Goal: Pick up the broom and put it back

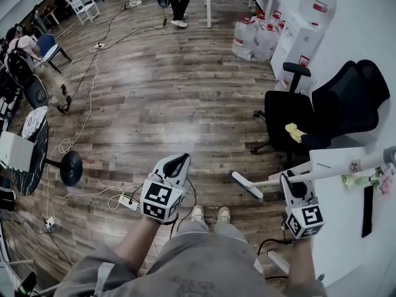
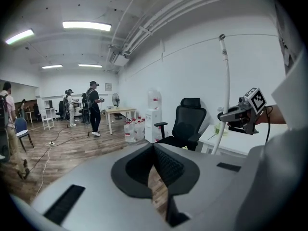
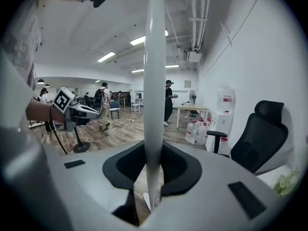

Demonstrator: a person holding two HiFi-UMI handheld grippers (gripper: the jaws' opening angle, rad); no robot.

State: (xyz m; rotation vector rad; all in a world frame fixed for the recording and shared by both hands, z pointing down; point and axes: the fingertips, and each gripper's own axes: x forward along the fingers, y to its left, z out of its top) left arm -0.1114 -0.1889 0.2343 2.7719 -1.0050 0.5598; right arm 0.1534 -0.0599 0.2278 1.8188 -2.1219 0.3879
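Two grippers are in view. The right gripper [image 1: 288,179] pinches the broom [image 3: 154,81] by its white handle, with the broom head low over the wooden floor [image 1: 154,104], near the white desk [image 1: 334,240]. The left gripper [image 1: 180,161] has its jaws pressed together on nothing.

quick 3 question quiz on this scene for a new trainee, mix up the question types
1. True or false: the right claw is shut on the broom handle.
2. What lies on the seat of the black office chair? A) a yellow cloth B) a water bottle C) a cable
3. Fill in: the left claw is shut and holds ____.

Key: 1 true; 2 A; 3 nothing
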